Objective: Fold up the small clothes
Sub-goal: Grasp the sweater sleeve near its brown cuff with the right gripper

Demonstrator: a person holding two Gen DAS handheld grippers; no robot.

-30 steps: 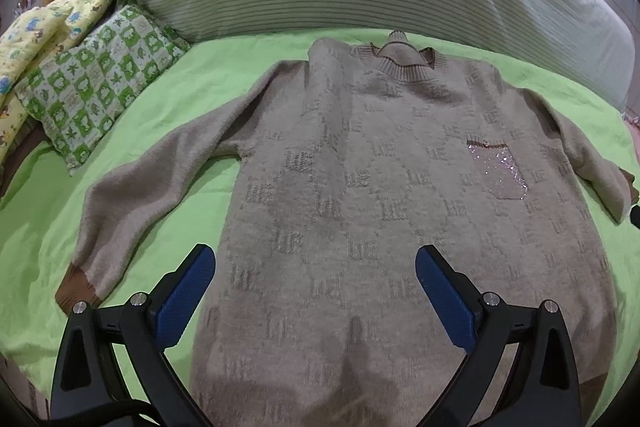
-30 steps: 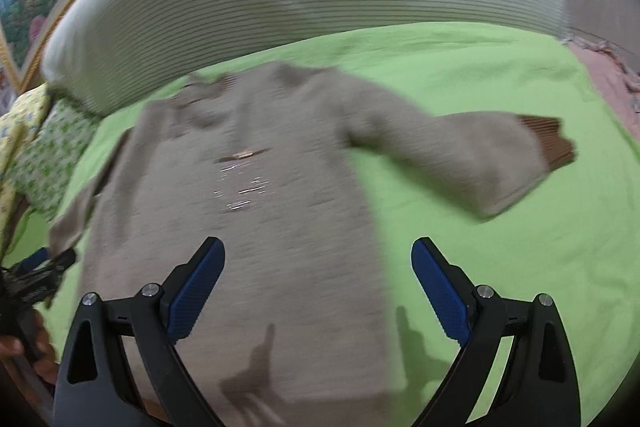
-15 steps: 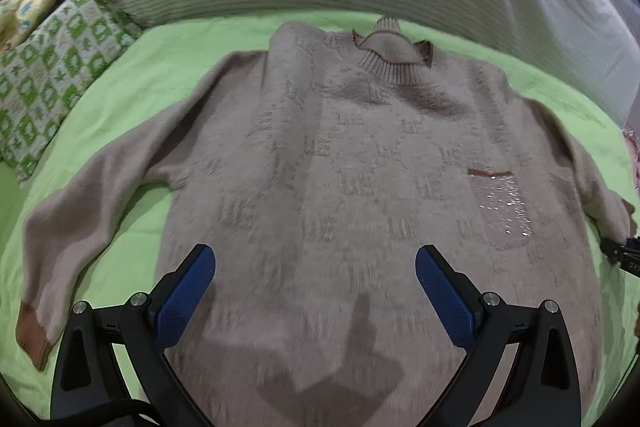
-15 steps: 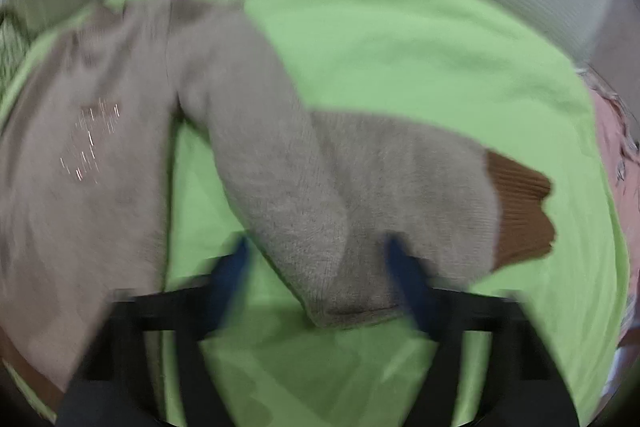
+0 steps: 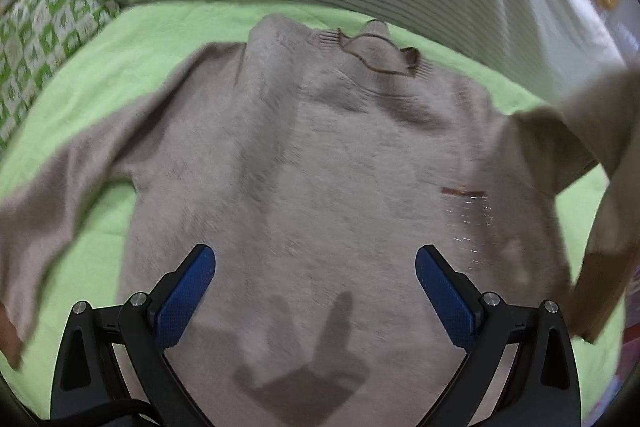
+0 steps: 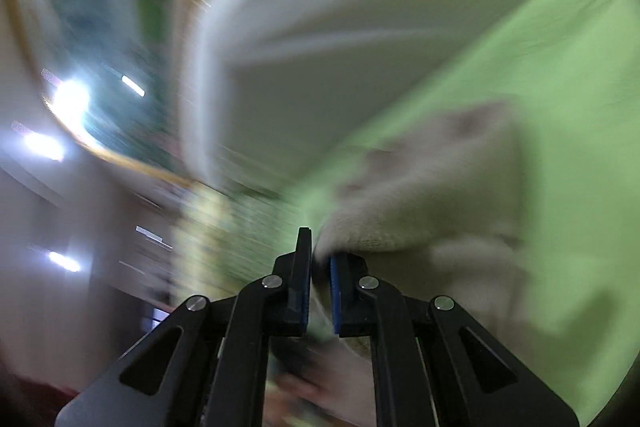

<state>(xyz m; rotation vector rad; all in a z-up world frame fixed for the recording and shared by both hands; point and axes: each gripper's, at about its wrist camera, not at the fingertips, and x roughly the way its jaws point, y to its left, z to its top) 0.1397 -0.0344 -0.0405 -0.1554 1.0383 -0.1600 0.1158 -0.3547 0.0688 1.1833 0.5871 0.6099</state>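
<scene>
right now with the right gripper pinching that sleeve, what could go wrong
The right gripper is shut on only a thin edge of the sleeve, and its view is heavily blurred, so the knit could slip free mid-swing. The lifted sleeve may also drag the sweater body askew on the green sheet, since the open left gripper pins nothing.

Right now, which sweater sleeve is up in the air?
The sweater's right-hand sleeve: the right gripper pinches and lifts it, while the other sleeve lies flat on the green sheet.
</scene>
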